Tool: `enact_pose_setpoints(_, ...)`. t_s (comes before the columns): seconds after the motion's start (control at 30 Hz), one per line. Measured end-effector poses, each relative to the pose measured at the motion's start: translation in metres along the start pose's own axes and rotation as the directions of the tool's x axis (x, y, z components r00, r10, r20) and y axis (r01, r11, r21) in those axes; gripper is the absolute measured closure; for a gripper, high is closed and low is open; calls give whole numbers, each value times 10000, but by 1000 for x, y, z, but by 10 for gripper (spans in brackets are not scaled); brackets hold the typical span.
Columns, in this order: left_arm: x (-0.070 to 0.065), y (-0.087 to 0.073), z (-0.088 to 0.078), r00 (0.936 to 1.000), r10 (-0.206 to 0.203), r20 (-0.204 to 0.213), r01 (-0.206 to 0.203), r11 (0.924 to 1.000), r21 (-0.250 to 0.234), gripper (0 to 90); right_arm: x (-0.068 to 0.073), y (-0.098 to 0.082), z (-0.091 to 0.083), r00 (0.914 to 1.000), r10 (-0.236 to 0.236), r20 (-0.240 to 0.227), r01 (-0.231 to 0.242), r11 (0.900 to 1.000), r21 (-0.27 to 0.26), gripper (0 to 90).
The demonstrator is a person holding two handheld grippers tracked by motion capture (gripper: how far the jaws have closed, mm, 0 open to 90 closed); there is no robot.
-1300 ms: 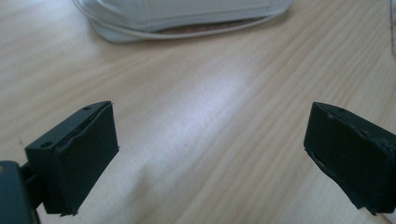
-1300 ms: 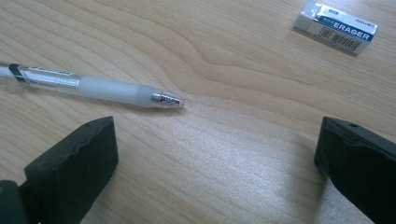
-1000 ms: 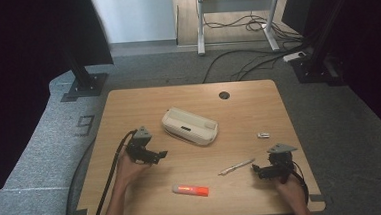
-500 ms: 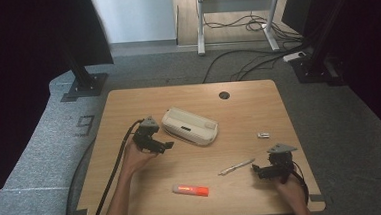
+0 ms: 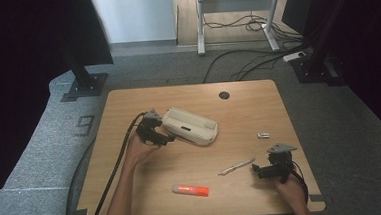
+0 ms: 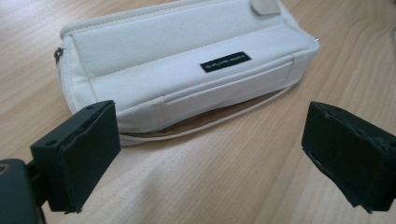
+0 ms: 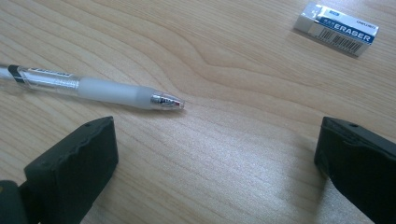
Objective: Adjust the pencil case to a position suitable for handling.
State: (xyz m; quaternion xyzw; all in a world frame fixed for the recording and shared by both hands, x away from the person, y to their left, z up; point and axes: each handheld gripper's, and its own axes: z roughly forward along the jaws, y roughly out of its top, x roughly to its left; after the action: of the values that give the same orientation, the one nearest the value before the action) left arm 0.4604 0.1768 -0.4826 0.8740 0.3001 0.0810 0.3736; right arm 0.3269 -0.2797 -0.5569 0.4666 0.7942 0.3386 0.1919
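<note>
My left gripper [image 5: 168, 138] sits just beside the near left end of the white pencil case [image 5: 189, 126], which lies slantwise on the middle of the wooden table [image 5: 238, 107]. In the left gripper view my jaws are spread wide, with nothing between them but bare wood, and the pencil case [image 6: 187, 70] lies just beyond them. Its long side faces me, with a small black label [image 6: 225, 61] on it, and the lower edge gapes a little, showing a tan lining. The left jaw is close to the case's corner; I cannot tell whether it touches.

My right gripper [image 5: 263, 171] rests low near the right front corner of the table, well apart from the case. Its jaws are also spread wide over bare wood and hold nothing. In the right gripper view a clear pen [image 7: 93, 87] with a frosted grip lies just beyond my left jaw, its tip pointing toward the gap, not touching either jaw. Farther off, at the upper right, lies a small white eraser [image 7: 336, 29].

From the high view the pen [image 5: 236, 166] lies between my two grippers, nearer the right one, the eraser [image 5: 264, 134] lies beyond it, and an orange marker [image 5: 190, 189] lies near the front edge.
</note>
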Motion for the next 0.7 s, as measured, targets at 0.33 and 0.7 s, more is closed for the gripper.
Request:
enact_pose_setpoints(0.33, 11, 23, 14, 9987, 206, 457, -205, 9998, -24, 35, 0, 0, 0, 10000, 2, 0, -2, 10000, -2, 0)
enact_pose_setpoints(0.7, 20, 32, 45, 9950, 458, 885, -489, 9982, 340, 56, 0, 0, 0, 10000, -28, 3, 28, 10000, -14, 0)
